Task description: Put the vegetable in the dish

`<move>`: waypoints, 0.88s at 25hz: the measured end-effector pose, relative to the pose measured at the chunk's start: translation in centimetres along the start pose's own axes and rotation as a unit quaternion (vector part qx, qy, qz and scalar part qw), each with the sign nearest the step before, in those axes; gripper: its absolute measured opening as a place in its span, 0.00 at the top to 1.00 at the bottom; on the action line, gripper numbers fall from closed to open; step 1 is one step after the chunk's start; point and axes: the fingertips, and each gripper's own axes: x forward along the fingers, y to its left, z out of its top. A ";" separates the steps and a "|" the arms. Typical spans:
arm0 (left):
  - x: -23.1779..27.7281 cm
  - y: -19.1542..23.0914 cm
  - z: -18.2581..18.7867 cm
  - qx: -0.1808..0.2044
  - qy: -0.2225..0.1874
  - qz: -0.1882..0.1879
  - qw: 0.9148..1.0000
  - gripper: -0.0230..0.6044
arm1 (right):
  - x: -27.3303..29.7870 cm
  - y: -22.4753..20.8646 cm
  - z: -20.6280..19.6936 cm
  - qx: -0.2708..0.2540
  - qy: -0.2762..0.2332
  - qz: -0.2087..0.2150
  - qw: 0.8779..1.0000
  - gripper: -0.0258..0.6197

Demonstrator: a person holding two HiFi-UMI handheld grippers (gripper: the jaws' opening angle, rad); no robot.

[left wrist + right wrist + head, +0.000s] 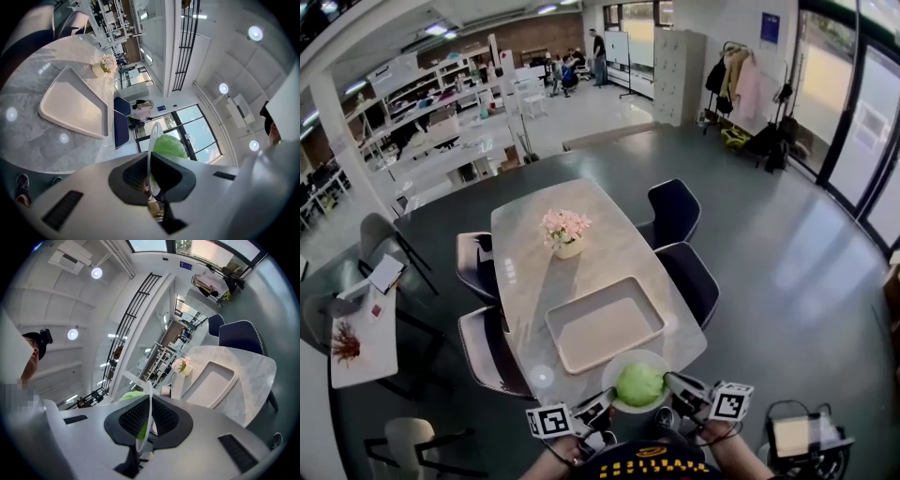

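two claws, one dish, one vegetable. the left claw (604, 403) is pinched on the left rim of the white dish (620, 368). its own view shows both jaws closed on the thin edge of the dish (153, 140), which runs straight out from between them. the right claw (674, 383) is clamped the same way on the opposite rim, with the edge of the dish (149, 397) seen end-on in its jaws. the one round green vegetable (639, 384) sits in the middle of the dish, directly between the two claws. it shows as a green mound just past the left jaws (168, 146) and as a green sliver beside the right ones (133, 395).

beyond both claws, on the marble table (525, 244), lies one empty rectangular tray (605, 323), just past the dish. farther out stands one pot of pink flowers (565, 232). four chairs (675, 211) stand around the table, two on each side.
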 end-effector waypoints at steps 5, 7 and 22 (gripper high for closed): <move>4.5 -0.3 0.7 0.003 -0.031 0.019 0.999 0.95 | -0.3 -2.8 4.3 -0.002 0.022 0.027 0.999 0.93; 6.0 -0.2 1.0 0.004 -0.044 0.021 0.999 0.95 | -0.1 -4.0 5.6 -0.004 0.031 0.033 0.999 0.93; 9.1 -0.3 0.5 -0.063 -0.144 0.050 0.986 0.95 | 2.0 -7.1 8.2 0.022 0.132 0.087 0.987 0.93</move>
